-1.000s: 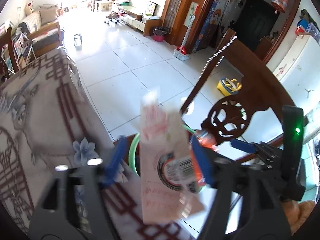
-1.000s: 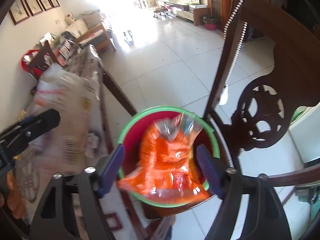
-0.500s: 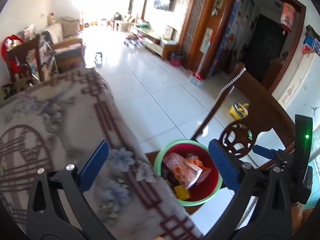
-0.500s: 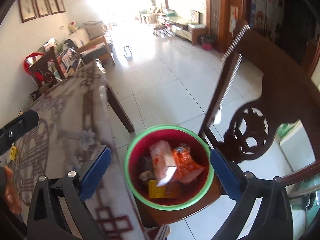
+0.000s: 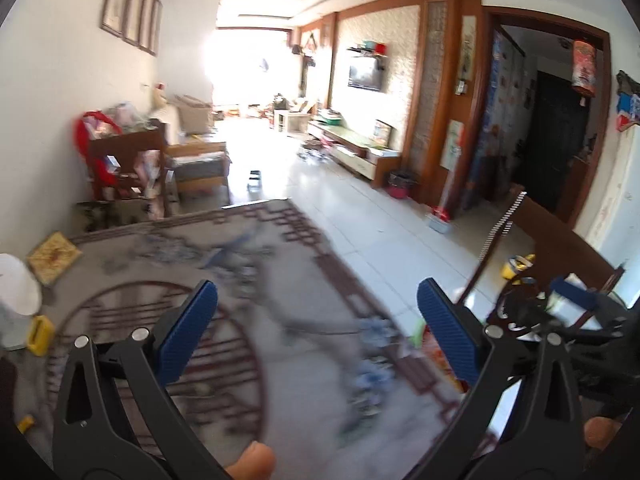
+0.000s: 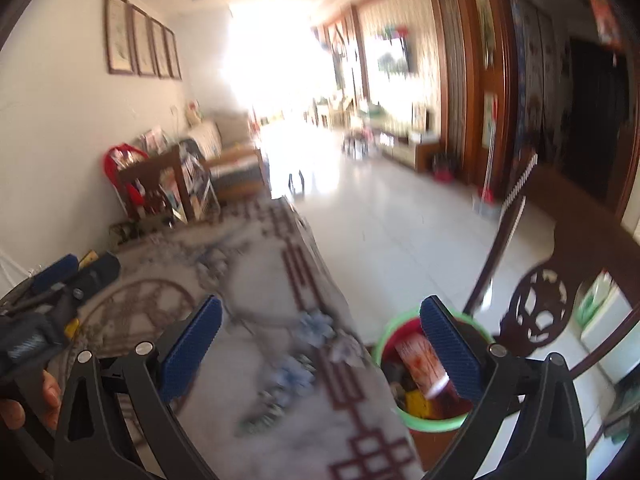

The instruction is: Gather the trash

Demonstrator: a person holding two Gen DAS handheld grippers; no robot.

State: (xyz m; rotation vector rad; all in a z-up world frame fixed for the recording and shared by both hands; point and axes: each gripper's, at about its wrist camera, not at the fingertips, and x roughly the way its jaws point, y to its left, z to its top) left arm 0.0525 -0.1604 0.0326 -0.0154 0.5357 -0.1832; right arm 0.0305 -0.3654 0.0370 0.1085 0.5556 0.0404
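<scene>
The green-rimmed red bin (image 6: 386,338) stands on a chair seat beside the table, with a pink-white wrapper (image 6: 418,360) and other trash inside; only a sliver of it (image 5: 416,330) shows in the left wrist view. My left gripper (image 5: 316,330) is open and empty above the patterned tablecloth (image 5: 240,320). My right gripper (image 6: 320,340) is open and empty over the table edge, its right finger in front of the bin. A small yellow item (image 5: 40,334) and a yellow patterned packet (image 5: 54,256) lie at the table's left.
A carved wooden chair back (image 6: 560,264) rises right of the bin. A white round object (image 5: 16,284) stands at the table's far left. Another chair (image 5: 128,160) with clutter stands beyond the table. The tiled floor (image 5: 360,220) stretches away to the right.
Both grippers have let go of their wrappers, which now lie in the bin. Both have lifted and swung left, away from the bin and over the table.
</scene>
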